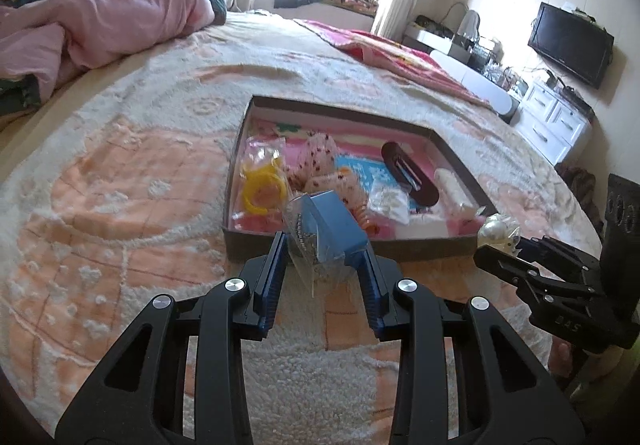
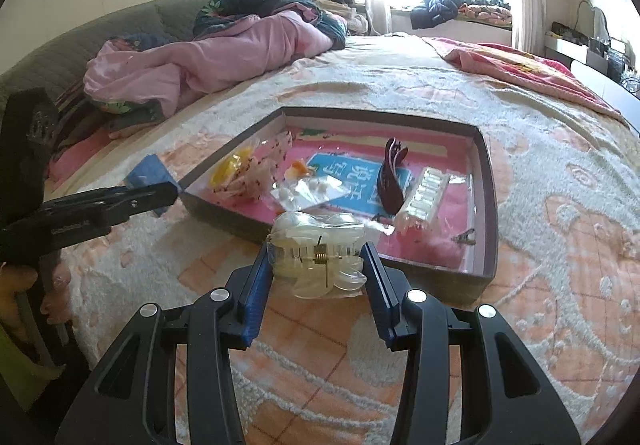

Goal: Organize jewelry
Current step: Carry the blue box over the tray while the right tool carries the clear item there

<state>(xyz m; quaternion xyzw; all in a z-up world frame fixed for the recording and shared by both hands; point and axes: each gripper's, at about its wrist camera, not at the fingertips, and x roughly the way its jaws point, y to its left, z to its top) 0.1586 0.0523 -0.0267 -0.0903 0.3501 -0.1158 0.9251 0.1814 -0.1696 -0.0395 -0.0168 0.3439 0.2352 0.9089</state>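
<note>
You are holding a bagged blue card point(image 1: 334, 231) in your left tongs point(image 1: 325, 245) and, seemingly, a clear hair claw point(image 2: 318, 255) in your right tongs point(image 2: 318, 265), both just short of the tray's near edge point(image 2: 320, 245).

bed point(image 2: 540, 173), tray point(image 2: 490, 205), pink quilt point(image 2: 208, 57)

a: the blanket point(image 1: 120, 185) was cream with peach squares and raised white dots. the tray point(image 2: 490, 181) had a dark brown rim and a pink floor with a blue panel.

b: in it lay a yellow ring point(image 1: 262, 187), a white cloth with small red marks point(image 1: 320, 161) and a dark maroon hair clip point(image 2: 390, 179).

a: the left gripper point(image 1: 324, 249) had black arms and blue pads, and held a blue card point(image 1: 334, 223).

b: the right gripper point(image 2: 318, 259) held a clear, pale clip point(image 2: 316, 249). the quilt point(image 2: 208, 57) behind was pink.
</note>
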